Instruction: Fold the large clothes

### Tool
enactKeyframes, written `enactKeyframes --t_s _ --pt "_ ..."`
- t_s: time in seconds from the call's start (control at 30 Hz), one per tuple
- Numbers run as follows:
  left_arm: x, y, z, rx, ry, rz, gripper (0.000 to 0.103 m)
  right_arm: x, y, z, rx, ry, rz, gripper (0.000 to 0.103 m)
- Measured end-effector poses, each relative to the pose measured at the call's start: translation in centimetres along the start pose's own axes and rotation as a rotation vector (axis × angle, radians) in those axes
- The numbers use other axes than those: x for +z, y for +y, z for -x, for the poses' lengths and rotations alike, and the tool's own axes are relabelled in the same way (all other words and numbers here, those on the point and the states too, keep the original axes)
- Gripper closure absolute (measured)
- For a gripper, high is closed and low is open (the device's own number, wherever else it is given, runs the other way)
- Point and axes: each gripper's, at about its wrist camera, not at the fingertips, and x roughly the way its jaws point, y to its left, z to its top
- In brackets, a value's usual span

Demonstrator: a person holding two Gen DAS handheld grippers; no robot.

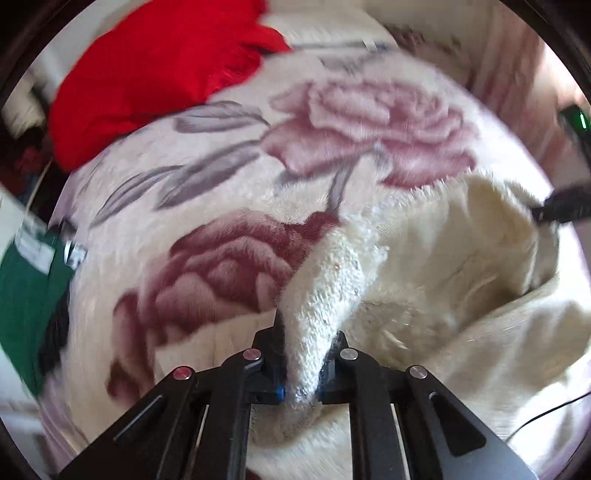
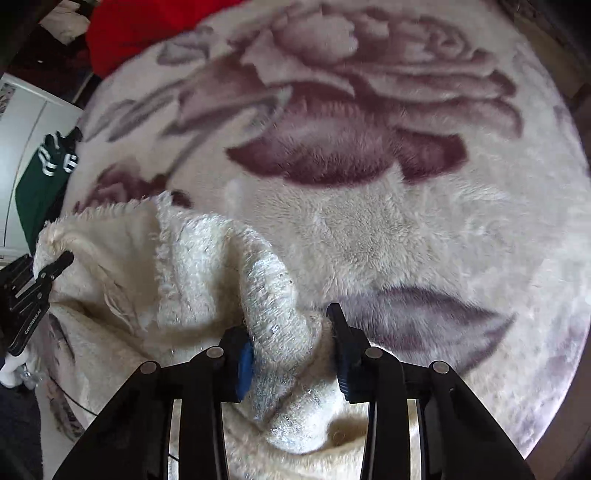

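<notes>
A cream fuzzy knit garment (image 1: 443, 266) lies bunched on a floral blanket (image 1: 236, 177). My left gripper (image 1: 306, 354) is shut on a thick fold of the garment, which rises between its fingers. In the right wrist view the same garment (image 2: 133, 258) hangs in folds, and my right gripper (image 2: 291, 339) is shut on another bunched edge of it. The right gripper's tip shows at the right edge of the left wrist view (image 1: 561, 208), pinching the fabric. The left gripper shows at the left edge of the right wrist view (image 2: 40, 280), also gripping the fabric.
A red garment (image 1: 159, 70) lies at the far left end of the blanket, also seen in the right wrist view (image 2: 140, 29). A green garment (image 1: 26, 291) hangs at the left beside the bed (image 2: 40, 188). A thin black cable (image 1: 546, 413) runs at the lower right.
</notes>
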Motion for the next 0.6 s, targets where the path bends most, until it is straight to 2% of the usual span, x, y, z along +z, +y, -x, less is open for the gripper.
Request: enactKeyframes --t_s 0.13,0.27,0.4,0.5,0.6 --pt "-5.2 -0.9 7.1 -0.056 -0.052 0.132 0.095 -5.4 2.5 6.9 0.005 -0.131 0.047 0.066" --pt "-11.5 -2.3 11.4 -0.084 -0.034 0.222 0.095 -13.2 5.1 11.4 0.001 -0.178 0.094 0.067" --pt "-19.4 -3.7 12.6 -0.067 0.026 0.280 0.095 -23.3 6.6 11.6 -0.012 -0.121 0.099 0.068" --pt "-23.8 -4.1 11.6 -0.063 0.083 0.324 0.094 -30.5 7.0 9.2 -0.014 -0.028 0.068 0.068" --pt "-27.8 -4.1 10.7 -0.077 0.129 0.368 0.092 -35.8 7.4 6.7 -0.028 0.027 0.055 0.068"
